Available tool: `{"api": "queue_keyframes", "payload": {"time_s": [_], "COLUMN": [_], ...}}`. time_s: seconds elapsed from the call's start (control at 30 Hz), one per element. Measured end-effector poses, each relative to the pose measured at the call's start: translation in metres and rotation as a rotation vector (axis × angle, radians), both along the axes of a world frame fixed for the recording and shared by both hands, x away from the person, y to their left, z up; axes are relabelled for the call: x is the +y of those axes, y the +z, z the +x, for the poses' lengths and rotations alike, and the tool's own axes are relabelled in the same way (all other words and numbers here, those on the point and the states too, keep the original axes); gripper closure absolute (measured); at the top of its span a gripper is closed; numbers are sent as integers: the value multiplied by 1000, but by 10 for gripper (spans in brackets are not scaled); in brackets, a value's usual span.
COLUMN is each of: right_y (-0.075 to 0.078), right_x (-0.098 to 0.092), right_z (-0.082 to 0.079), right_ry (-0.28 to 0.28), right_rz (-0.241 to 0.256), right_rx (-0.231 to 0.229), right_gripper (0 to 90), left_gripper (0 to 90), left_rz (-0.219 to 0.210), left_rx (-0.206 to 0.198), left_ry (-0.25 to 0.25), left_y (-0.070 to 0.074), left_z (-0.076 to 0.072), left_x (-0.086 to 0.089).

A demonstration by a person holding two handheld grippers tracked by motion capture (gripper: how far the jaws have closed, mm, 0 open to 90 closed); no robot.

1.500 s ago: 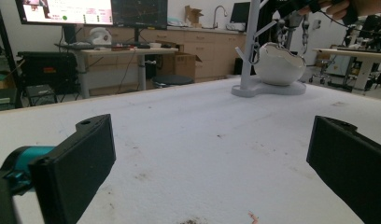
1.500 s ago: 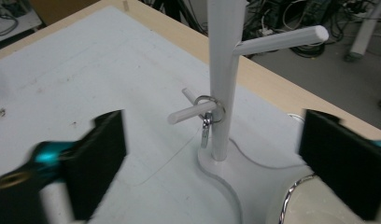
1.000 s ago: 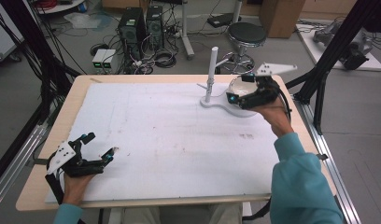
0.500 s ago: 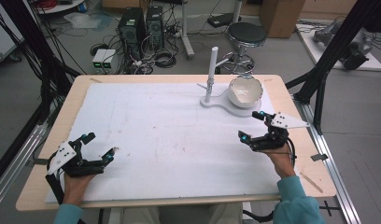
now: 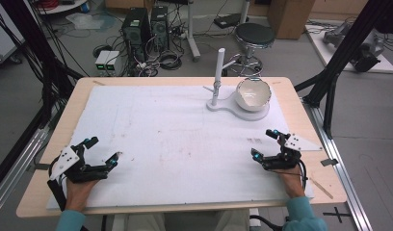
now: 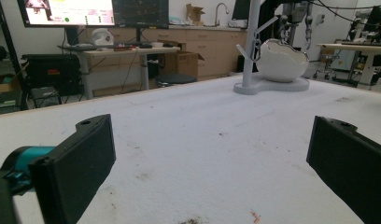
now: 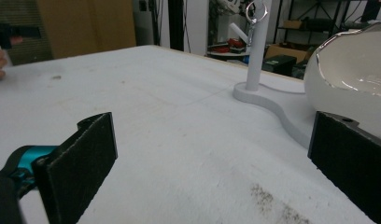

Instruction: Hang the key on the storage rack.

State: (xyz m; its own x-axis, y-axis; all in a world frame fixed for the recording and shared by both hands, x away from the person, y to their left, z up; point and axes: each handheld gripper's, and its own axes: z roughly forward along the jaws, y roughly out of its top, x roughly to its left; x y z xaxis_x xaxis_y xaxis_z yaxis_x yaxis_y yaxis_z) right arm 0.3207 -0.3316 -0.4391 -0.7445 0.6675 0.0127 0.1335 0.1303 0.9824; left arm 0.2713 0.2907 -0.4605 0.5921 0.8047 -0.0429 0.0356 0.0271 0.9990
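Note:
A white bowl (image 5: 253,94) with a jagged rim rests on a white stand (image 5: 222,106) at the table's back right. The stand has an upright post (image 5: 217,72) with a metal ring hanging on a side peg. My right gripper (image 5: 263,143) is open and empty near the front right, well short of the bowl. In the right gripper view the bowl (image 7: 352,70) and post (image 7: 256,51) lie ahead between the wide-apart jaws. My left gripper (image 5: 103,150) is open and empty at the front left. In the left gripper view the bowl (image 6: 282,60) stands far off.
A white sheet (image 5: 175,139) covers the wooden table (image 5: 64,120), with faint stains near the front. Black frame poles (image 5: 334,82) rise beside the right edge. A stool (image 5: 254,36) and computer towers (image 5: 146,24) stand on the floor beyond the table.
My right gripper pulled back from the bowl at the back right to the front right. The bowl stays on the stand. The left gripper has not moved.

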Motion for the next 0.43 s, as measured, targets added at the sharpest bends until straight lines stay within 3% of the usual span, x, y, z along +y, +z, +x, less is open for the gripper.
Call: {"api": "queue_keyframes", "payload": {"time_s": [0.07, 0.1, 0.17, 0.43], "right_y": [-7, -7, -8, -8], "right_x": [2, 5, 4, 3], "right_z": [-4, -9, -10, -9], "right_ry": [8, -4, -5, -1], "right_rz": [-27, -47, -40, -28], "right_rx": [-9, -53, -66, -60], "right_gripper": [5, 5, 6, 6], "left_gripper": [17, 17, 17, 17], "left_rz": [0, 7, 9, 17], "left_rx": [0, 1, 1, -6], "left_ry": [1, 0, 1, 0], "left_y": [0, 0, 0, 0], "left_z": [0, 0, 0, 0], "left_x": [0, -1, -1, -1]}}
